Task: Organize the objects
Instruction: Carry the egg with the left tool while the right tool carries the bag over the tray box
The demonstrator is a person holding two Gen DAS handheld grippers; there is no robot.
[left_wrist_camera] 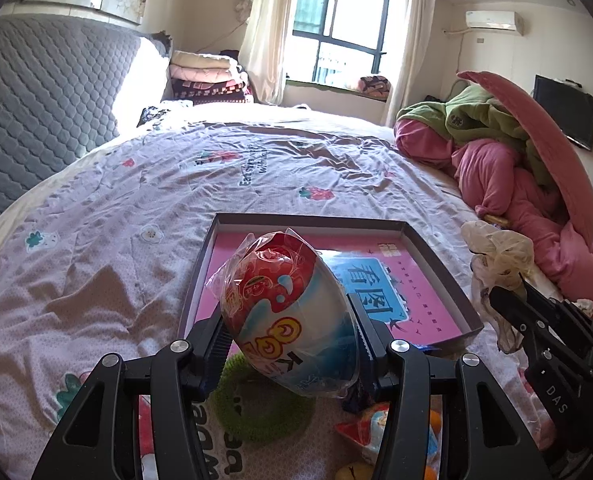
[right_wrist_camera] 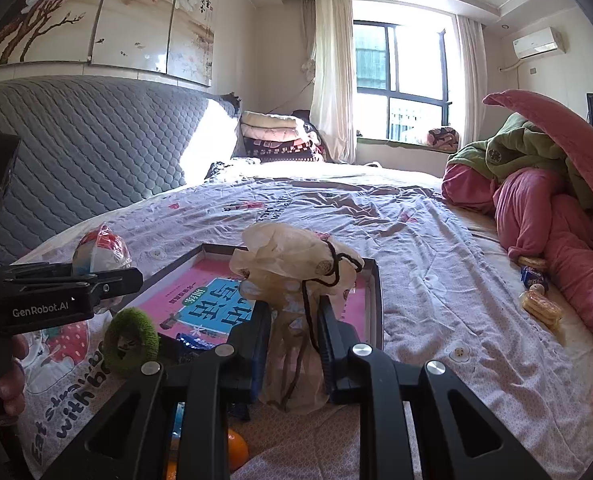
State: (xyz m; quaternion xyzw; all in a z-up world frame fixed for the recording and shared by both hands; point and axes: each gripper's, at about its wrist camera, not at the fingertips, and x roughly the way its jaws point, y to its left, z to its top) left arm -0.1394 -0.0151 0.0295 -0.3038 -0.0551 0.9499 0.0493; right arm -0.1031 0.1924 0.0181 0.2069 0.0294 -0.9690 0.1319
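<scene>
My left gripper (left_wrist_camera: 288, 322) is shut on a round snack cup (left_wrist_camera: 288, 300) in red and blue wrapping under clear film, held above the near edge of a shallow dark box (left_wrist_camera: 308, 220) with a pink printed bottom. My right gripper (right_wrist_camera: 294, 308) is shut on a crumpled beige pouch (right_wrist_camera: 292, 256) with a black cord, also held over the box (right_wrist_camera: 372, 300). In the right wrist view the left gripper (right_wrist_camera: 132, 278) and its cup (right_wrist_camera: 100, 252) show at the left. In the left wrist view the right gripper (left_wrist_camera: 500, 298) and pouch (left_wrist_camera: 496, 248) show at the right.
All this is over a bed with a printed sheet (left_wrist_camera: 136, 200). A green fuzzy ring (right_wrist_camera: 130, 340), an orange ball (right_wrist_camera: 236, 448) and small snack packets (left_wrist_camera: 376, 428) lie near me. Biscuits (right_wrist_camera: 540, 304) and a blue packet (right_wrist_camera: 532, 276) lie beside piled pink blankets (right_wrist_camera: 536, 208). A grey headboard (right_wrist_camera: 76, 140) stands left.
</scene>
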